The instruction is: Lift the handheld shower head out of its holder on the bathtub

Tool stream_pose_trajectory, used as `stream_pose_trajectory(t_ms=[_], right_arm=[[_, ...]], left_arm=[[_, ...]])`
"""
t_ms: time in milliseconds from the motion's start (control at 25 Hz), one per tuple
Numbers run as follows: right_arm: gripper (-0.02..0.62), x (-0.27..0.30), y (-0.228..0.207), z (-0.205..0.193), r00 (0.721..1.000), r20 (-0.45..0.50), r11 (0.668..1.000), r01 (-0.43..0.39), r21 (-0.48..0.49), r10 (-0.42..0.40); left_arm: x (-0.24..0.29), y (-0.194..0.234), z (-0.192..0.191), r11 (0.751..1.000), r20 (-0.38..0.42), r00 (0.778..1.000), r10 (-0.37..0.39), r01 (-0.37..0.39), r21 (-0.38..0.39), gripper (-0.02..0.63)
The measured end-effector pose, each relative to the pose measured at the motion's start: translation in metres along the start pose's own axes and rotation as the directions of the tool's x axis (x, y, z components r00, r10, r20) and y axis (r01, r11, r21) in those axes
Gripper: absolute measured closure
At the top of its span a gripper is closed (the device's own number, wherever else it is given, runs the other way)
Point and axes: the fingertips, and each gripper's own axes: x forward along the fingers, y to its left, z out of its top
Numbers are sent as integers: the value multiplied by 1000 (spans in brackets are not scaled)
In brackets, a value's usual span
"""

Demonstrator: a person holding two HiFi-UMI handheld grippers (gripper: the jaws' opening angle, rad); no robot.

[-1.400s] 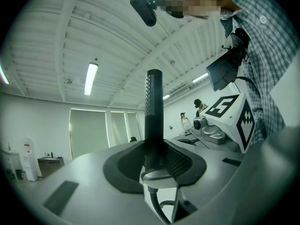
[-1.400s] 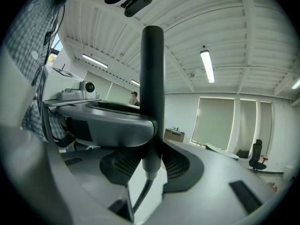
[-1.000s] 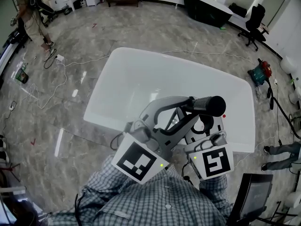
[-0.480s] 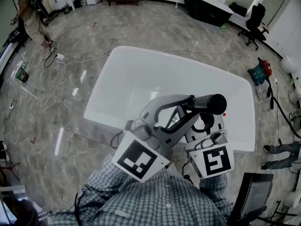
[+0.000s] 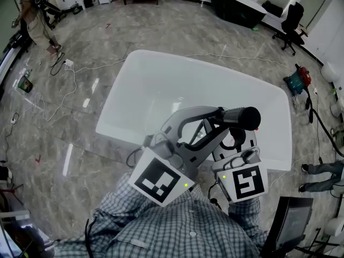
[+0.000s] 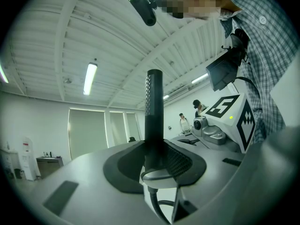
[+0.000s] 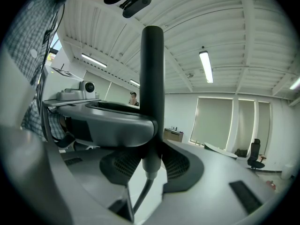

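- Plainly, both grippers had hold of the handheld shower head (image 5: 239,116), a black stick lying level in the head view, above the near edge of the bathtub (image 5: 112,104) and clear of it.
- From the left gripper view I saw the left gripper (image 6: 154,162) pressed onto the lower end of the shower head (image 6: 154,109), its grey hose (image 6: 153,201) dropping out beneath the jaws.
- From the right gripper view, the right gripper (image 7: 152,159) pinched the same stick (image 7: 153,74) at its base; the left gripper (image 7: 110,122) wrapped the stick just above it, so the two sat stacked and close together.
- In the head view the left gripper (image 5: 214,121) reached in from the near left corner and the right gripper (image 5: 234,142) sat under the stick; together they blocked my sight of the middle of the tub's near edge.
- My plaid sleeves (image 5: 177,227) filled the bottom of that view.
- Around the tub lay a marble floor (image 5: 80,144) with a white cable (image 5: 60,98) trailing off the tub's far left corner.
- Well beyond that corner stood a person (image 5: 35,21).
- Past the far right corner stood a black office chair (image 5: 291,23), and off the right edge sat a green and red tool (image 5: 297,81).
- Another person's legs (image 5: 322,176) showed near the near right corner.
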Motion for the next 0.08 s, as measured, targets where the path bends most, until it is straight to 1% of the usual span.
stream_pose_trajectory(t_ms=[80], right_arm=[[462,1,1,2,1000,10,1000,1,-1,-1]], left_arm=[[-1,0,0,1000,1,1000,-1,1,0,495]])
